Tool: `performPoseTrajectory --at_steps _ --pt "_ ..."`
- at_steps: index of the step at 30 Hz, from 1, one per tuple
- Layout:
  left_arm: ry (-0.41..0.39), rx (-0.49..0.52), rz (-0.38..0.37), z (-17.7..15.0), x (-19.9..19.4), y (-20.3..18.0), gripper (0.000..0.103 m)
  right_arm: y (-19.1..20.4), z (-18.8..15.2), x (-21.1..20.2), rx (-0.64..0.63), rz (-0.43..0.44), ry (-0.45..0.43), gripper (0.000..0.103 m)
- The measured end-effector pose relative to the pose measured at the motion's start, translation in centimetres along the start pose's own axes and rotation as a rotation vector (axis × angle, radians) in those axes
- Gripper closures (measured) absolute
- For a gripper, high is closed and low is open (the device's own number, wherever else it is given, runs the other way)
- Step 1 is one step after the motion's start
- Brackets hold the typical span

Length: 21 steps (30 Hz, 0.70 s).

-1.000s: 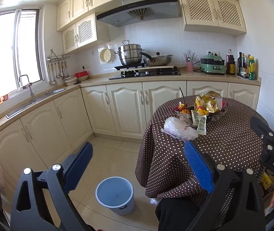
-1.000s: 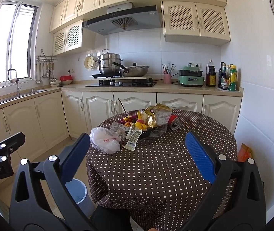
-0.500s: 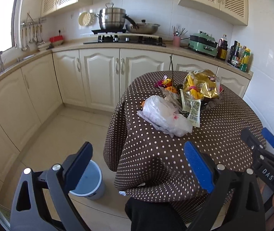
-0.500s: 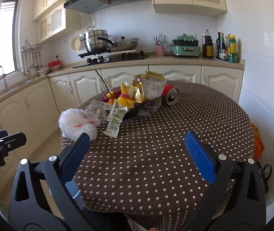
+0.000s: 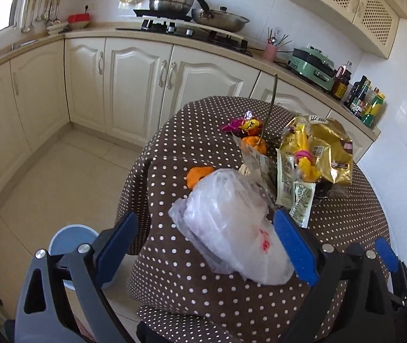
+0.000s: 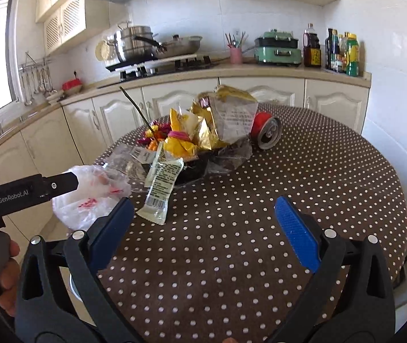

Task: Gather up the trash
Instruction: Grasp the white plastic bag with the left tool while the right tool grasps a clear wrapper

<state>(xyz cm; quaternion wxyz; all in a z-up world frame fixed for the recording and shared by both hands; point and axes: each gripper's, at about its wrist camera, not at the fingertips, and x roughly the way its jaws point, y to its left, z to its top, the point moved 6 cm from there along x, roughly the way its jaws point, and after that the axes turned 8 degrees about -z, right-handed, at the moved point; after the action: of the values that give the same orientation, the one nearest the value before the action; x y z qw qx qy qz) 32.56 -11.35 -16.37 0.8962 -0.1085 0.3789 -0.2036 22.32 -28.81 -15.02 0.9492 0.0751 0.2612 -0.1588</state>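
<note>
1. Down on the floor at the left stands a bucket (image 5: 70,240).
2. Left tongs (image 5: 206,240) gape wide around a plastic bag (image 5: 232,228) at the table (image 5: 260,308) edge, pads apart from it.
3. Wrappers (image 6: 203,131) pile mid-table, a can (image 6: 266,131) beside.
4. Right tongs (image 6: 203,228) hang open over bare cloth.
</note>
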Motion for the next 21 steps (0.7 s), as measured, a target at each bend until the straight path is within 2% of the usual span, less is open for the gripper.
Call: performPoseTrajectory --at_steps 8,14,16,17,18,19,21 --pt "-0.007 0.054 0.050 -0.3 0.5 -0.2 0.009 0.0 0.2 1.5 0.004 -0.007 0.022 0.006" --pt "-0.002 0.082 0.055 -0.4 1.0 -0.7 0.009 0.3 0.3 2.1 -0.007 -0.011 0.034 0.006" --pt "-0.005 0.103 0.059 -0.5 1.0 -0.9 0.020 0.3 0.3 2.1 -0.012 -0.016 0.038 0.006" --pt "-0.002 0.109 0.060 -0.5 1.1 -1.0 0.022 0.4 0.3 2.2 -0.014 -0.016 0.038 0.006" --pt "0.000 0.111 0.056 -0.6 1.1 -1.1 0.029 0.4 0.3 2.2 -0.016 -0.017 0.037 0.006" --pt "0.006 0.110 0.043 -0.7 1.2 -1.1 0.038 0.5 0.4 2.2 -0.018 -0.020 0.037 0.006" --pt "0.009 0.101 0.014 -0.8 1.2 -1.2 0.045 0.7 0.4 2.3 -0.025 -0.020 0.040 0.006"
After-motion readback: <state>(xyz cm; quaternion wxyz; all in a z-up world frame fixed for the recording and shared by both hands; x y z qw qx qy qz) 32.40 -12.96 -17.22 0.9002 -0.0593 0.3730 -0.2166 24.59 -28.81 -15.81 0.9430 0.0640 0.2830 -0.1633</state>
